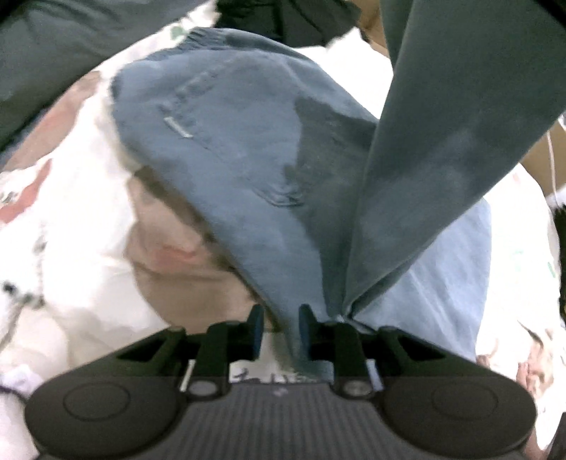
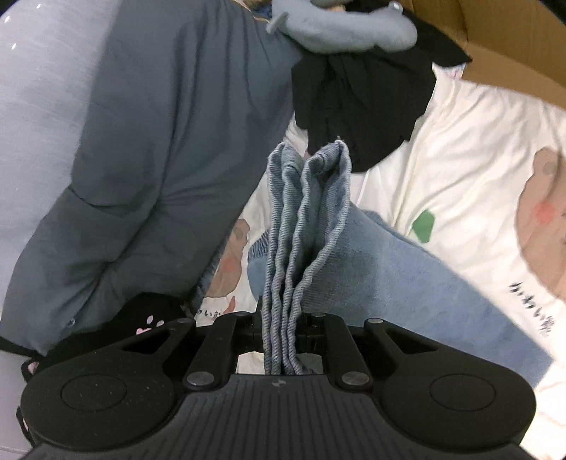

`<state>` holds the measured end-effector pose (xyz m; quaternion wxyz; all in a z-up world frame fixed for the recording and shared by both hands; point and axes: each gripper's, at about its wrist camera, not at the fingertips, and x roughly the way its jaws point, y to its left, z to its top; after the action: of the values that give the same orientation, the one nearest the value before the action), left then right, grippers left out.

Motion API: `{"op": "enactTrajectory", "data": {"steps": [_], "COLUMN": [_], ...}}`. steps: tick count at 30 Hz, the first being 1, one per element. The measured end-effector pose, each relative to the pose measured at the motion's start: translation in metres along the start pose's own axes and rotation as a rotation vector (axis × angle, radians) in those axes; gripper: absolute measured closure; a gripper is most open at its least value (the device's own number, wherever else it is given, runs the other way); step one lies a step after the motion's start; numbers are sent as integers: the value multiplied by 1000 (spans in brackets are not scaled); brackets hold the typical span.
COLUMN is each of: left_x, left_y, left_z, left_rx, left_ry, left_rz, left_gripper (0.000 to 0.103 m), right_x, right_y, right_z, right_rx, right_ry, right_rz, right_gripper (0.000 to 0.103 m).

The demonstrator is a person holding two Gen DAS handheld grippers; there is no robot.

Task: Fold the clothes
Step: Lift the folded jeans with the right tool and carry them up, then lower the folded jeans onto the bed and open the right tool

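Observation:
Blue denim trousers (image 1: 226, 148) lie spread on a white printed bedsheet (image 1: 70, 212). My left gripper (image 1: 281, 327) hangs over their near edge with its jaws slightly apart. A strip of denim runs between them along the right finger (image 1: 306, 329), and a gap shows beside the left one. A darker band of cloth (image 1: 460, 124) rises from there to the upper right. In the right wrist view my right gripper (image 2: 281, 318) is shut on several bunched layers of the light denim (image 2: 307, 212), which stand up between its fingers.
A large grey garment (image 2: 141, 159) fills the left of the right wrist view. A black garment (image 2: 361, 88) and a grey-blue bundle (image 2: 339, 32) lie beyond the denim. A cardboard box (image 2: 513, 53) stands at the upper right. The sheet (image 2: 460, 141) spreads to the right.

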<state>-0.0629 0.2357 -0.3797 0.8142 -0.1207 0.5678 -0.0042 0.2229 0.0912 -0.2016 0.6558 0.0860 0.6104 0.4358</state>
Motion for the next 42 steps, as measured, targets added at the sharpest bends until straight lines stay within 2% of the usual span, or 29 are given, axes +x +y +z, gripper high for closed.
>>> {"op": "enactTrajectory", "data": {"steps": [3,8,13,19,22,24,27,29,33,37,42], "left_x": [-6,-27,-31,-38,-42,-46,-54,-55,-61,-62,-59], "left_y": [0,13,23,41,48,53,57,59,53,46,44], "left_z": [5,-11,-8,-9,-10,-8,-2,5,14,16,17], "left_rx": [-12,5,-8,-23,-20,-56,-132,-181,-204,-207,-246], "left_ry": [-24,-52,-50,-42,-34,-45,-92,-128,-178,-198,-212], "left_rz": [25,41,75,123,149,160,180,182,173,171,152], "left_gripper": [81,81,81,79,79,79,75,74,69,68,68], "right_x": [21,53,98,147,160,164,164,162,162,154,149], "right_y": [-1,1,1,-22,-22,-19,-11,-4,13,35,52], "right_z": [0,5,6,4,5,9,17,24,40,61,75], "right_rx": [48,107,133,203,220,241,251,257,210,125,56], "right_ry": [-36,-74,-58,-29,-15,6,23,41,104,177,224], "right_rz": [-3,21,47,111,150,168,175,175,118,56,76], "right_gripper": [93,93,89,86,66,49,34,27,25,25,25]}}
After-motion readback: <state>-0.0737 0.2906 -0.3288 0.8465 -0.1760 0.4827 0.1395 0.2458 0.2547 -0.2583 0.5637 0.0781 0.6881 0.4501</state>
